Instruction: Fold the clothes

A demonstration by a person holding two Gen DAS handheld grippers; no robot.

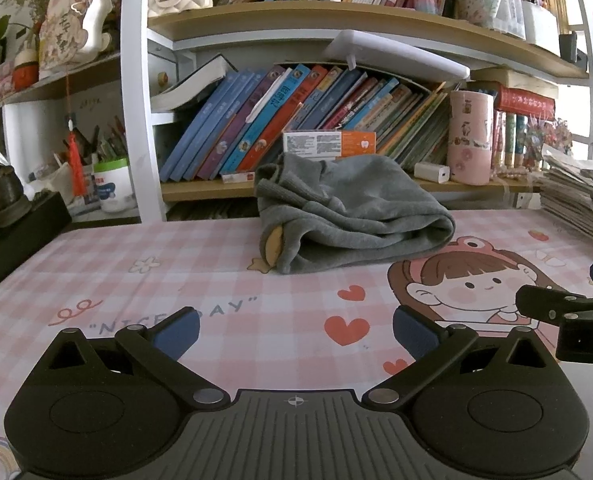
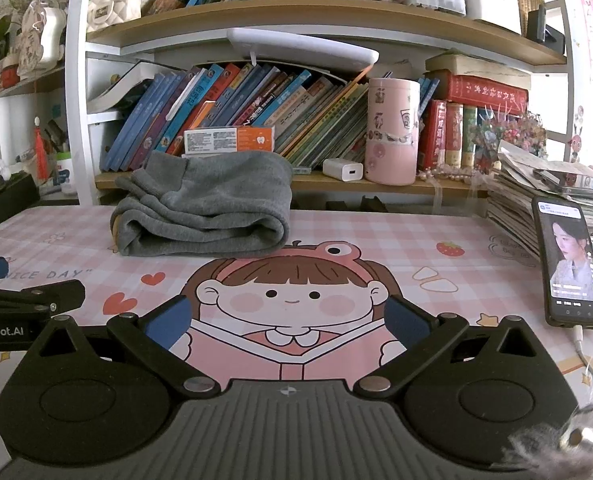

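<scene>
A grey garment (image 1: 348, 216) lies folded in a thick bundle at the far side of the pink checked desk mat (image 1: 176, 280), in front of the bookshelf. It also shows in the right wrist view (image 2: 204, 208). My left gripper (image 1: 294, 330) is open and empty, low over the mat, well short of the garment. My right gripper (image 2: 286, 318) is open and empty over the cartoon girl print. Each gripper's side shows at the edge of the other's view.
A phone (image 2: 570, 260) with a lit screen leans on a stack of papers (image 2: 536, 200) at the right, cable attached. A bookshelf (image 1: 336, 128) with leaning books, a pink canister (image 2: 392, 132) and a white charger (image 2: 342, 169) stands behind the desk. A black box (image 1: 12, 240) sits at left.
</scene>
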